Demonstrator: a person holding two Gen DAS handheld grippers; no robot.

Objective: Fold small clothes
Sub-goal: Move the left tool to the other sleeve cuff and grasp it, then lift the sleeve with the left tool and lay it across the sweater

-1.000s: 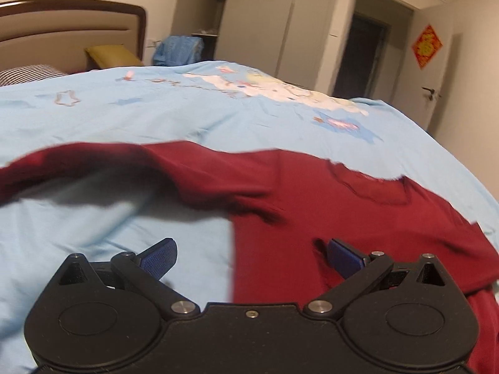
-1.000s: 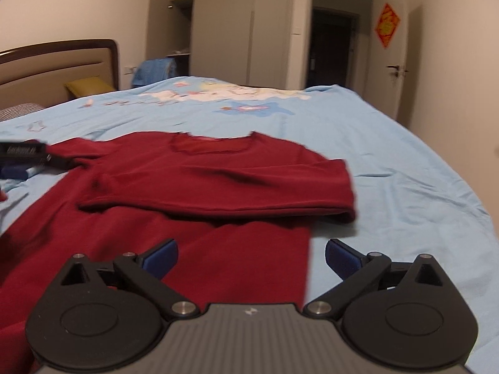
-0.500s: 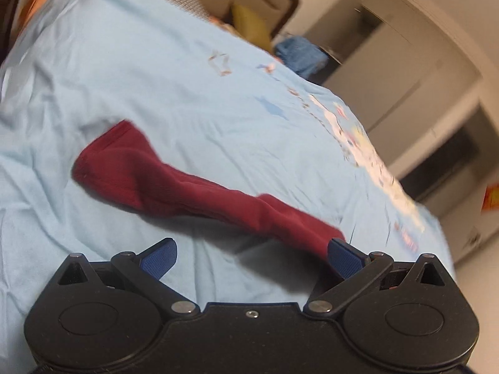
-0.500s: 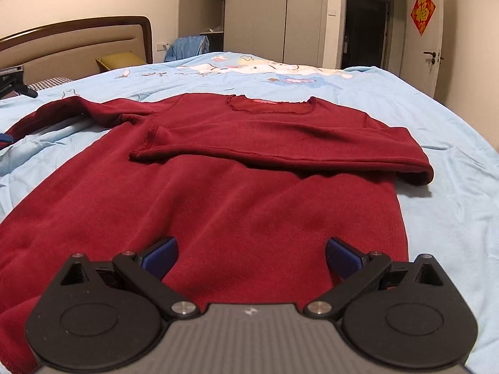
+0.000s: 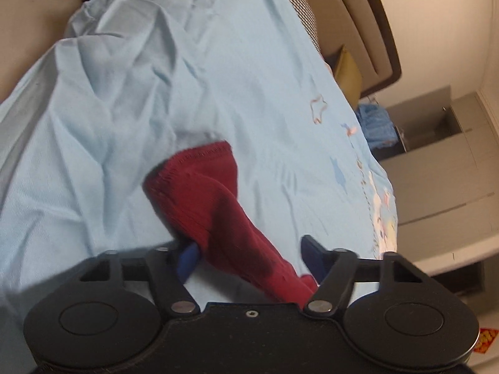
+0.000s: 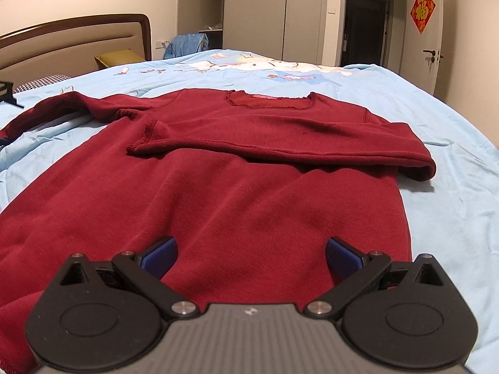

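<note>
Nearest me, the right tool hovers low over the hem of the dark red sweater, its blue fingers spread wide and holding nothing. The sweater lies flat, neck away, on the pale blue bed; its right sleeve is already folded across the chest, cuff pointing left. A second ago the left tool looked across the whole garment; now it has swung out and dropped over the left sleeve, which runs between its fingers, cuff at the far end. Its jaws have narrowed a little but stand apart, not yet pinching the knit. I'd say the second sleeve fold is about to begin. Farther off stand the headboard and wardrobe.
</note>
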